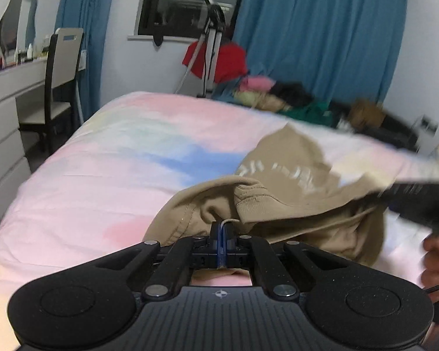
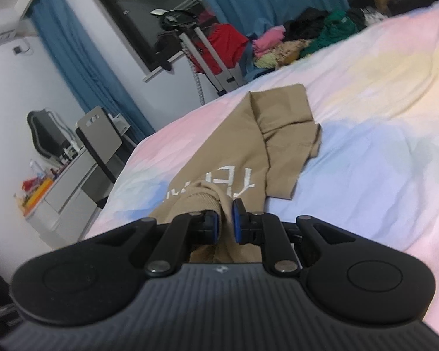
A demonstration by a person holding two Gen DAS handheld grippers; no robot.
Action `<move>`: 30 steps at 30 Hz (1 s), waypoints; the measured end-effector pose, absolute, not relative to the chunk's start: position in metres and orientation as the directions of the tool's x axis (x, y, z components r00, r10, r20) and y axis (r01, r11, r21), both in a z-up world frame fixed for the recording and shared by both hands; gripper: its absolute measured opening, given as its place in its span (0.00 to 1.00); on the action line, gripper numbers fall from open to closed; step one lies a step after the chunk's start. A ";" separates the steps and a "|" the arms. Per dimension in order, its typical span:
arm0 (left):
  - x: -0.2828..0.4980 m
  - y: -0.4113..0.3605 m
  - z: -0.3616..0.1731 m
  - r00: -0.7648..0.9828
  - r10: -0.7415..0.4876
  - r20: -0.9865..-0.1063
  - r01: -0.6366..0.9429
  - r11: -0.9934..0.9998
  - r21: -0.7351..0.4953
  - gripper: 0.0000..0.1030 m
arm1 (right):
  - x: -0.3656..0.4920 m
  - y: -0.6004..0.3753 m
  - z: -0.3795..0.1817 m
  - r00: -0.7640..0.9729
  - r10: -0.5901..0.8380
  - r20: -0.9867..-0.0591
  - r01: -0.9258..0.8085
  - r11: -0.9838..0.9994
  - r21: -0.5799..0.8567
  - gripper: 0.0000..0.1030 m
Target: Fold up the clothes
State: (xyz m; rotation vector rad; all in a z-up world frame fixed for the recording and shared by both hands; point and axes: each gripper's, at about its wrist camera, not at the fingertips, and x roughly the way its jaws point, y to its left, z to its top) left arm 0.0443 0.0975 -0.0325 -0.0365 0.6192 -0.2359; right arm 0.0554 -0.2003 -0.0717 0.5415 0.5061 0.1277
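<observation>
1. Pinching cloth at both ends — left gripper (image 1: 221,235) clamped tight, blue pads pressed together on a fold or cord of the tan garment (image 1: 281,201) right at its tips; exactly which, fabric edge or drawstring, not resolvable.
2. Right gripper (image 2: 226,223) clenched on a thick bunch of the same tan garment (image 2: 275,134); narrow gap between pads filled with fabric, ribbed hem just ahead of the left pad.
3. Location of garment: on the pastel bedsheet (image 2: 365,161), running forward and away from the right gripper, far end folded over well ahead and slightly right of the tips. White lettering just beyond the pads.
4. Long axis — roughly in line with the right gripper's pointing direction; in the left wrist view, spread ahead and off to the right, toward the blurred other tool and the person's hand (image 1: 436,260) at the right edge.
5. Key relation, judged: both grips sit on the near end, free bulk lying ahead of both. Next fold likely needs near end carried forward over the far end, or lifted to shake flat.
6. Nearer hand to bulk: right, judged. Left holds only a crumpled near corner.
7. Risk, judged: thin hold on left may slip under pull.
8. Pile of other clothes (image 2: 301,38) far ahead, well apart — untouched.
</observation>
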 end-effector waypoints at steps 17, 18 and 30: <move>0.018 -0.012 -0.088 0.889 -0.013 -0.459 0.309 0.755 0.578 0.60 | 0.045 -0.189 -0.064 0.882 0.258 -0.395 -0.029 0.866 0.500 0.14; 0.017 -0.015 -0.093 0.896 0.005 -0.444 0.300 0.731 0.613 0.61 | 0.044 -0.189 -0.065 0.882 0.260 -0.394 -0.030 0.864 0.502 0.14; 0.018 0.005 -0.057 0.966 0.176 -0.189 -0.064 0.873 0.483 0.66 | 0.045 -0.193 -0.070 0.881 0.174 -0.440 0.067 0.875 0.480 0.14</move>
